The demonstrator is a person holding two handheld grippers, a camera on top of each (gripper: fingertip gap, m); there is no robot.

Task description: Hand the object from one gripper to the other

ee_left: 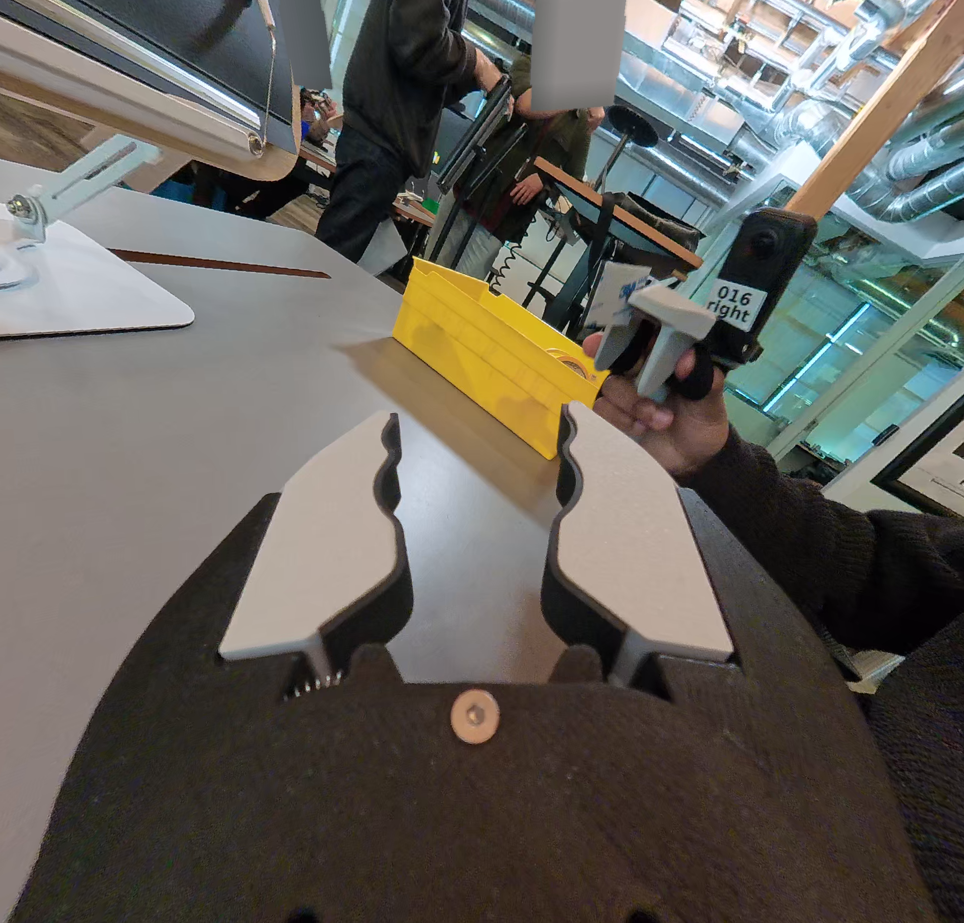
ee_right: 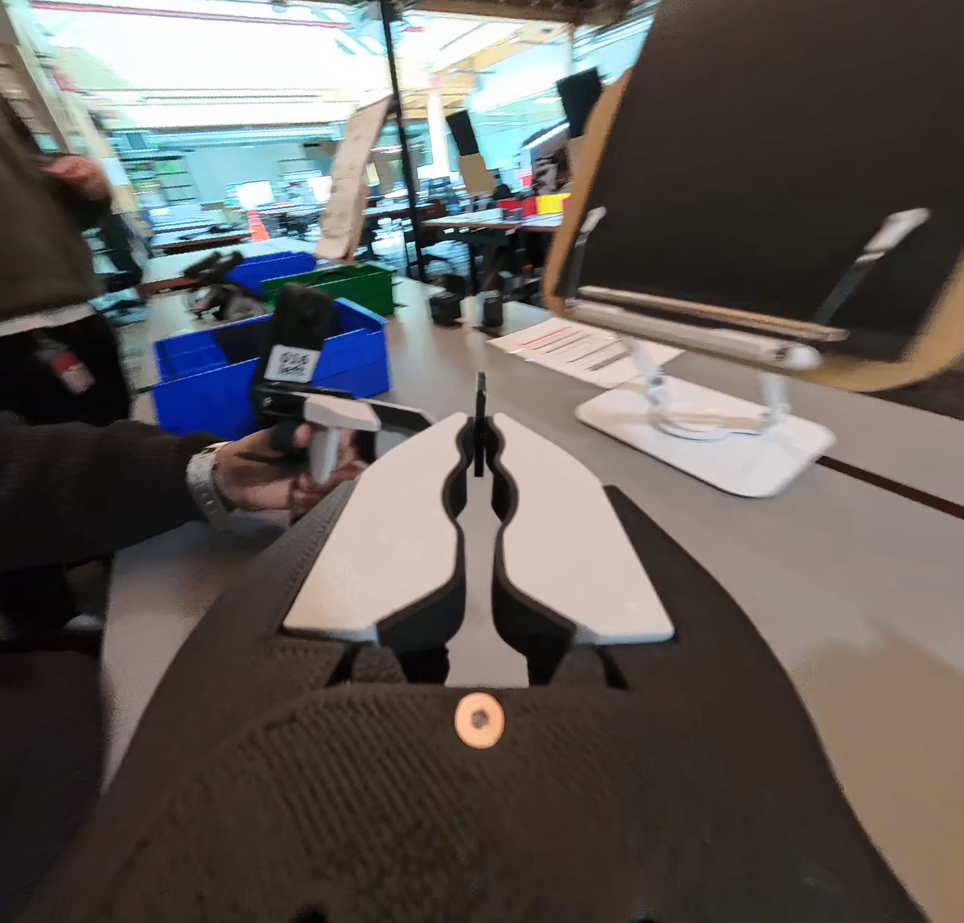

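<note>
My right gripper point(ee_right: 480, 423) is shut on a thin flat card point(ee_right: 480, 392), seen edge-on as a dark strip sticking out past the fingertips. In the left wrist view the same card point(ee_left: 618, 292) is white with blue print, held by the right gripper point(ee_left: 631, 337) up at the right above a yellow bin point(ee_left: 485, 345). My left gripper point(ee_left: 477, 423) is open and empty, low over the grey table point(ee_left: 182, 428), apart from the card. It also shows in the right wrist view point(ee_right: 365, 423), left of my right gripper, held by a hand.
A blue bin point(ee_right: 208, 386) and a green bin point(ee_right: 339, 285) stand behind the left gripper. A white stand point(ee_right: 730, 444) holding a dark board point(ee_right: 782, 141) sits on the right, with papers point(ee_right: 568, 350) beside it. People stand beyond the table point(ee_left: 396, 89). The left gripper's tips are roughly 15 cm from the right gripper's.
</note>
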